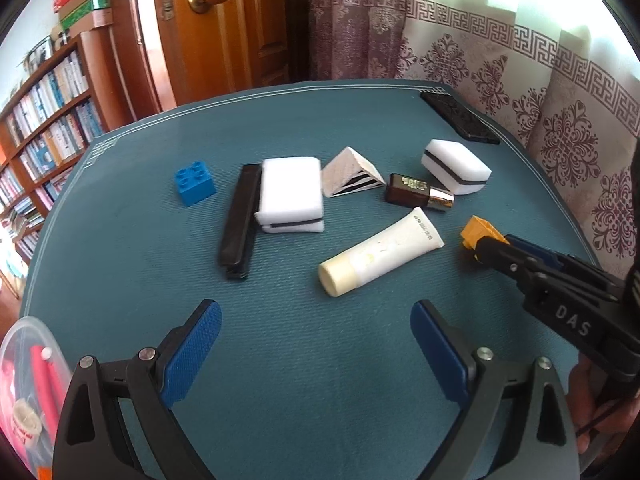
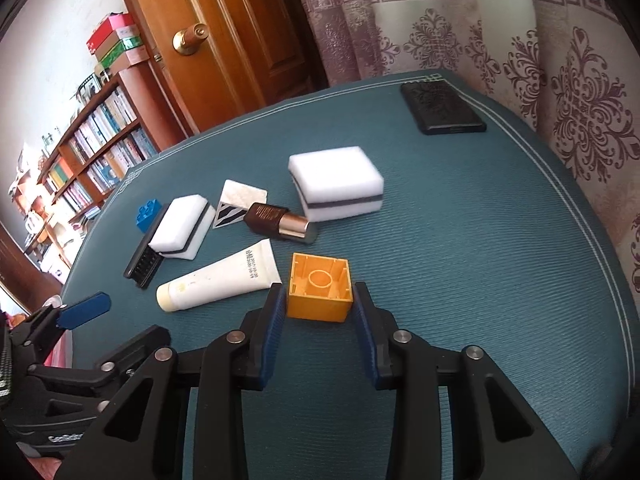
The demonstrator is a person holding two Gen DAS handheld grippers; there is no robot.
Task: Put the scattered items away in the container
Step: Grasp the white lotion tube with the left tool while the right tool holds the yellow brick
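My right gripper [image 2: 319, 294] is shut on a yellow toy block [image 2: 320, 294], hollow side up, low over the teal mat; in the left wrist view the block [image 1: 478, 230] shows at its tip. My left gripper [image 1: 316, 320] stands open over bare mat, short of a white cream tube [image 1: 380, 254]. Beyond lie a blue block [image 1: 195, 186], a black brush [image 1: 239, 220], a white sponge [image 1: 291, 194], a triangular patterned piece [image 1: 350, 174], a brown bottle [image 1: 416, 192] and a second sponge [image 1: 456, 166]. A clear plastic container [image 1: 16, 344] with pink items sits at the lower left.
A black phone-like slab [image 2: 442, 108] lies at the mat's far right corner. A curtain [image 2: 520, 60] hangs behind the table, with a wooden door [image 1: 224, 28] and a bookshelf [image 1: 44, 120] to the left. A person's hand [image 1: 608, 420] holds the right gripper.
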